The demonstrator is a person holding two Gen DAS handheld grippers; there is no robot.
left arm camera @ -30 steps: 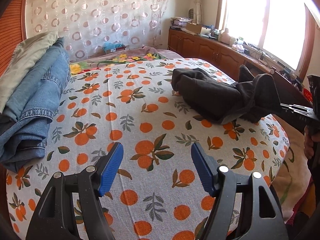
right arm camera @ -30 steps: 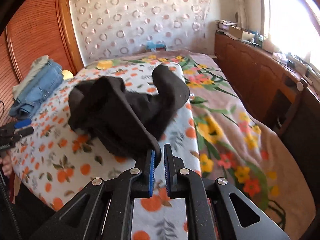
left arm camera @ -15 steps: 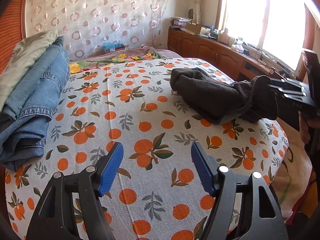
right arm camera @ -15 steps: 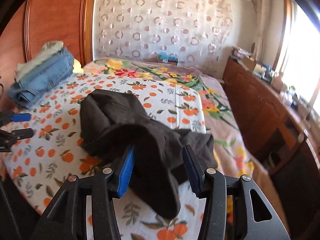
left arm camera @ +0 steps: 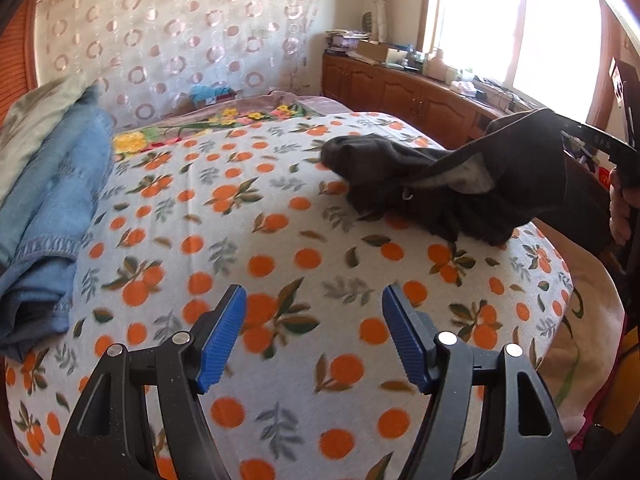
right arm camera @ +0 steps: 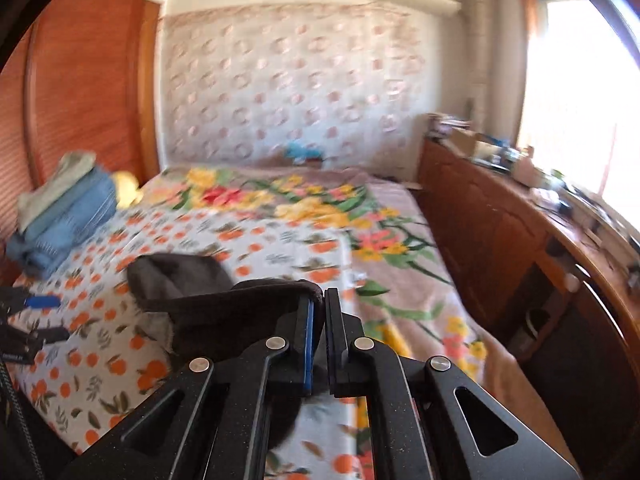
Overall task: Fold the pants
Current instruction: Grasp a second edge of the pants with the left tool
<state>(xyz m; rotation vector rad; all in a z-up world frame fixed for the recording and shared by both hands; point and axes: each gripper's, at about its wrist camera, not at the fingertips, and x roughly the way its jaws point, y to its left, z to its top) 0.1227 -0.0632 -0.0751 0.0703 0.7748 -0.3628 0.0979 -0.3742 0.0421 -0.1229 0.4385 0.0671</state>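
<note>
Pinching an edge of the dark pants [right arm camera: 188, 300], the right gripper [right arm camera: 319, 300] has its blue pads pressed together on the fabric and holds that end raised off the bed; in the left wrist view the lifted part [left arm camera: 520, 168] shows a pale lining while the rest lies bunched on the orange-print bedspread [left arm camera: 280, 248], toward its right side. The left gripper [left arm camera: 314, 332] hangs over bare bedspread with its jaws wide apart and nothing between them, well apart from the pants. A stack of folded jeans [left arm camera: 52, 216] with a pale garment [left arm camera: 32, 120] on top sits at the left edge by the wooden headboard [right arm camera: 84, 80]. A flowered blanket [right arm camera: 320, 208] covers the far half, and a cluttered wooden cabinet [left arm camera: 400, 88] runs under the window [left arm camera: 520, 20]
</note>
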